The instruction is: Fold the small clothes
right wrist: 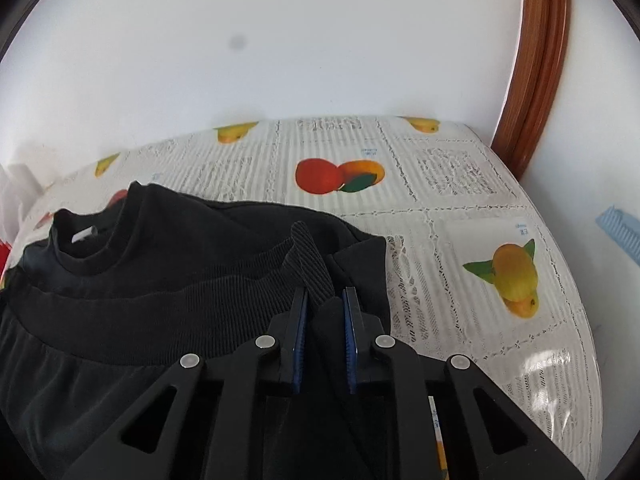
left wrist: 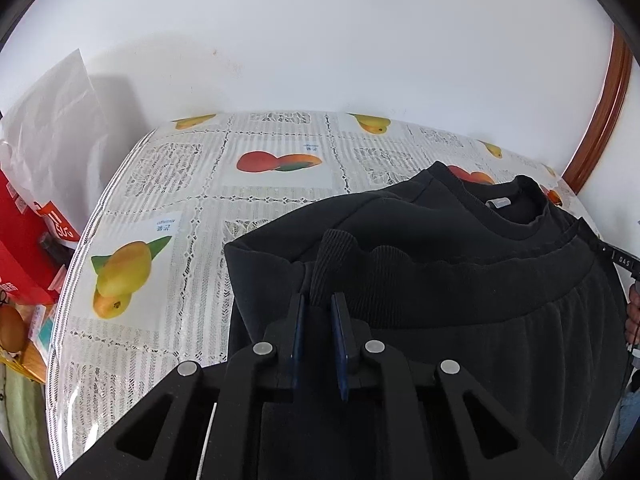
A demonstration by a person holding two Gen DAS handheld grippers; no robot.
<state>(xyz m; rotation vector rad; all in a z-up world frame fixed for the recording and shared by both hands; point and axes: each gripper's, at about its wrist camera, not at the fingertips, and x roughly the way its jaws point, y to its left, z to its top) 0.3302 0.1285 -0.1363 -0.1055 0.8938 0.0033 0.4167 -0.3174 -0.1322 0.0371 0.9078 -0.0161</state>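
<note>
Sweatshirt, black, lies on the bench under a fruit-print cloth, its collar at the far end and its ribbed hem lifted over the body, toward that collar. Its long axis runs straight away from both tongs, collar far and hem near.

The left tongs have their pads nearly together, pinching a ribbed corner of the hem that stands up between them. The right tongs do the same at the other corner, with a ribbed flap rising from their narrow gap. In the left view the right tool's tip shows at the far right edge of the hem, so the two grips sit at opposite ends of one band, well apart across the garment's width.

The relation that matters: the collar lies dead ahead of both tongs, and neither is plainly nearer to it. The hem band between them looks slightly slack and wavy. I judge the fold is mid-way, and the next move is to carry both corners forward together, level, and lay the hem near the collar. If one side leads, the fold will go down skewed.

Beyond the bench's left edge sits a red box.
</note>
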